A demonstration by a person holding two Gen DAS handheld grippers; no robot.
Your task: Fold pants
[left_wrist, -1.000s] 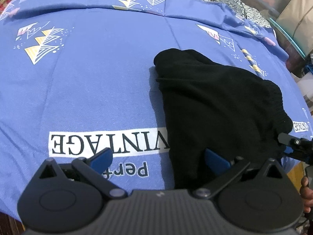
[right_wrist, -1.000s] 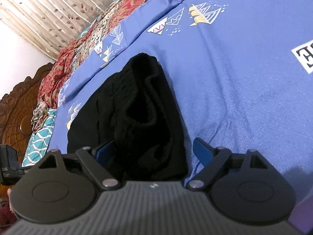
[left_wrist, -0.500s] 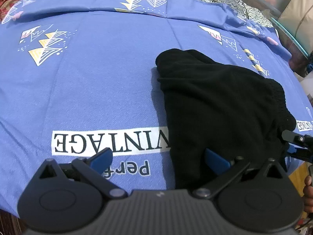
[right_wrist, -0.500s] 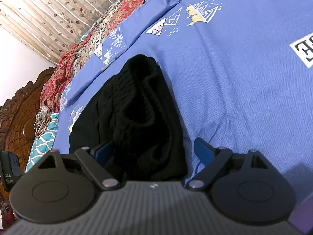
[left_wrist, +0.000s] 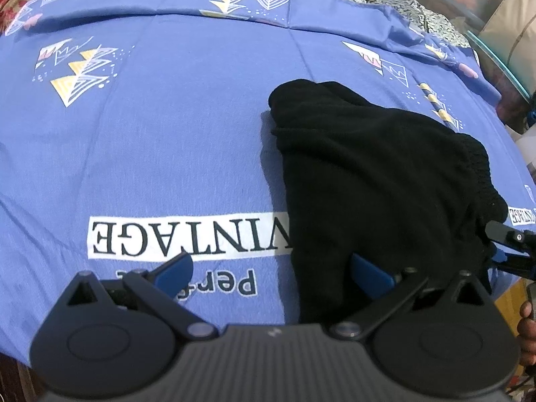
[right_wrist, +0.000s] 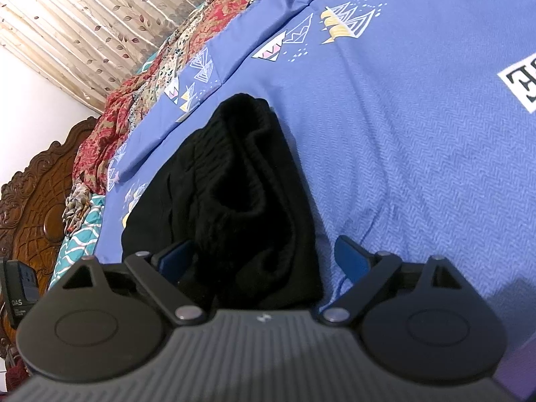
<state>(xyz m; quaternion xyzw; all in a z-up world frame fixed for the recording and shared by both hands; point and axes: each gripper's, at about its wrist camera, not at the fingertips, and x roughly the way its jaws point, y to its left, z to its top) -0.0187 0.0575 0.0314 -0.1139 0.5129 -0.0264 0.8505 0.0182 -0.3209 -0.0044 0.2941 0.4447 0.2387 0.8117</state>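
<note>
Black pants (left_wrist: 378, 181) lie folded in a thick bundle on the blue bedsheet (left_wrist: 174, 154). My left gripper (left_wrist: 271, 269) is open at the bundle's near left corner, its right finger (left_wrist: 368, 273) over the black cloth and its left finger (left_wrist: 174, 269) over the sheet's "VINTAGE" print. In the right wrist view the pants (right_wrist: 234, 194) run away from me, the elastic waistband on top. My right gripper (right_wrist: 264, 259) is open and straddles the bundle's near end. The right gripper's tips (left_wrist: 509, 244) show at the pants' right edge in the left wrist view.
Red patterned bedding (right_wrist: 134, 107) and a teal cloth (right_wrist: 80, 234) lie beyond the sheet. A carved wooden headboard (right_wrist: 37, 201) and a curtain (right_wrist: 100, 10) stand behind. Clear plastic bins (left_wrist: 469, 3) stand past the bed's far right corner.
Both grippers stay open around the bundle. The views have shifted only slightly; the pants lie the same.
</note>
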